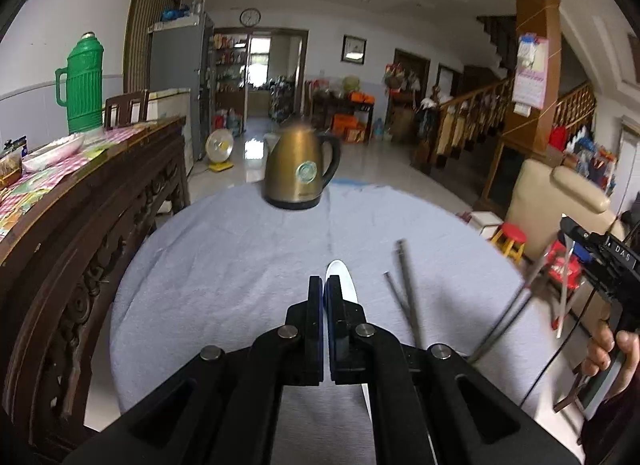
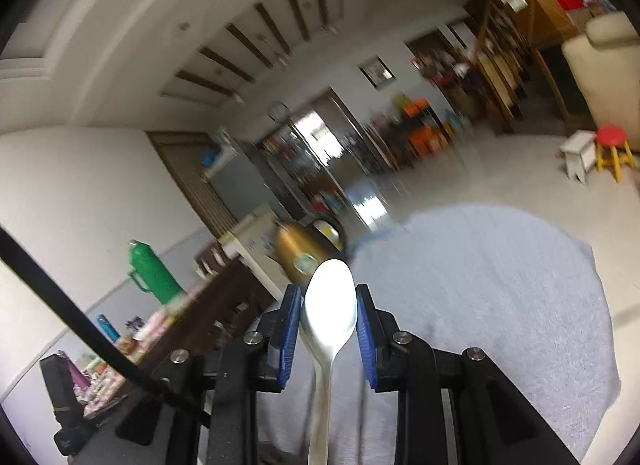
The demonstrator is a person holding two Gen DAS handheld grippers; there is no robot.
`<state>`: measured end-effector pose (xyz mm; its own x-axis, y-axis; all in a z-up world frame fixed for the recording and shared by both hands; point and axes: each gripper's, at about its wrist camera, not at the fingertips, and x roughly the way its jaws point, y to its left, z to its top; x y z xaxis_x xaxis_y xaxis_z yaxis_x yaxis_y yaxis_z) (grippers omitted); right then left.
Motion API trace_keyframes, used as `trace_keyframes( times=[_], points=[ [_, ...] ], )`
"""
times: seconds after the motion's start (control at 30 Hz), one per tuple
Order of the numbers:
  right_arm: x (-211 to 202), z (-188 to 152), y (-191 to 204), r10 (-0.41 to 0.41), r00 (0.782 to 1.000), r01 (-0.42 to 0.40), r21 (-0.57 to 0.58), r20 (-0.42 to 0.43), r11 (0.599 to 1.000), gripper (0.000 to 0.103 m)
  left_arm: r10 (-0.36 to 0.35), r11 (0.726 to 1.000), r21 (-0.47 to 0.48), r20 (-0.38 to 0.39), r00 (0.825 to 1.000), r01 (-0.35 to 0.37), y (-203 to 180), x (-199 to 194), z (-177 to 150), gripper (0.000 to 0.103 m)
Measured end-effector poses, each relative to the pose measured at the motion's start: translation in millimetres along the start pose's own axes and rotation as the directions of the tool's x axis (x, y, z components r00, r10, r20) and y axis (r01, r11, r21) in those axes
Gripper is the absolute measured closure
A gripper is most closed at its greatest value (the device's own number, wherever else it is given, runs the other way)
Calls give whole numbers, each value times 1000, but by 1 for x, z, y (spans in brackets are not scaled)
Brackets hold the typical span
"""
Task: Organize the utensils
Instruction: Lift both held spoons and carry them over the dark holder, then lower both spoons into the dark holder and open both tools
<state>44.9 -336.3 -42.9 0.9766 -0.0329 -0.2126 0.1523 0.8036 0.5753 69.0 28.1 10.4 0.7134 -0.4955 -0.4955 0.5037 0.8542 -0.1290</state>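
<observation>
In the left wrist view my left gripper [image 1: 323, 285] is shut and empty above the round table with a grey cloth [image 1: 240, 265]. A white spoon [image 1: 342, 281] lies on the cloth just right of its fingers. A pair of dark chopsticks [image 1: 406, 293] lies further right. In the right wrist view my right gripper [image 2: 328, 305] is open, tilted, with a white spoon [image 2: 330, 305] seen between its blue pads [image 2: 292, 321]; whether it touches them I cannot tell. The right gripper's body also shows in the left wrist view [image 1: 600, 261], held by a hand.
A bronze electric kettle [image 1: 300, 169] stands at the table's far edge. A dark carved wooden sideboard [image 1: 80, 205] with a green thermos [image 1: 82, 85] lies left. A red stool [image 1: 510, 241] and a beige sofa [image 1: 560, 193] stand right of the table.
</observation>
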Motion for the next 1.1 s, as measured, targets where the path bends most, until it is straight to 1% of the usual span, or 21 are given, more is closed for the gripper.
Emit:
trace_keyframes(
  times=[0.1, 0.23, 0.33, 0.43, 0.47, 0.57, 0.63, 0.7, 0.73, 0.8, 0.9, 1.1],
  points=[
    [-11, 3, 25, 66, 996, -66, -12, 53, 998, 74, -37, 999, -21, 57, 998, 38, -7, -15, 6, 101],
    [-11, 1, 57, 144, 985, -141, -41, 91, 989, 74, -71, 996, -36, 123, 990, 76, -18, -25, 10, 101],
    [-1, -8, 85, 198, 977, -191, -82, 84, 978, 74, -72, 997, -22, 147, 987, 76, -30, -23, 9, 101],
    [17, -21, 112, 228, 972, -220, -125, 54, 967, 74, -58, 998, -11, 177, 983, 61, -38, -20, 6, 101],
    [23, -28, 119, 229, 972, -220, -145, 45, 965, 74, -42, 999, -7, 190, 981, 44, -41, -19, 4, 101],
    [43, -47, 132, 203, 979, -191, -203, 37, 960, 74, -11, 1000, -2, 218, 976, 11, -44, -19, -3, 101],
    [55, -60, 136, 175, 984, -161, -230, 40, 960, 74, 4, 1000, -13, 225, 974, -1, -44, -16, -9, 101],
    [58, -68, 133, 149, 988, -132, -252, 48, 959, 74, 21, 1000, -18, 229, 973, -17, -44, -14, -13, 101],
    [51, -72, 125, 136, 989, -115, -264, 59, 958, 74, 33, 999, -15, 233, 972, -30, -45, -13, -15, 101],
    [47, -78, 123, 111, 990, -79, -301, 91, 950, 74, 46, 999, -10, 235, 971, -45, -48, -9, -20, 101],
    [45, -89, 128, 92, 988, -44, -345, 124, 938, 74, 57, 998, -2, 237, 970, -59, -53, -6, -27, 101],
    [49, -114, 133, 66, 990, -9, -424, 121, 906, 74, 91, 996, -2, 241, 966, -93, -56, -3, -37, 101]
  ],
)
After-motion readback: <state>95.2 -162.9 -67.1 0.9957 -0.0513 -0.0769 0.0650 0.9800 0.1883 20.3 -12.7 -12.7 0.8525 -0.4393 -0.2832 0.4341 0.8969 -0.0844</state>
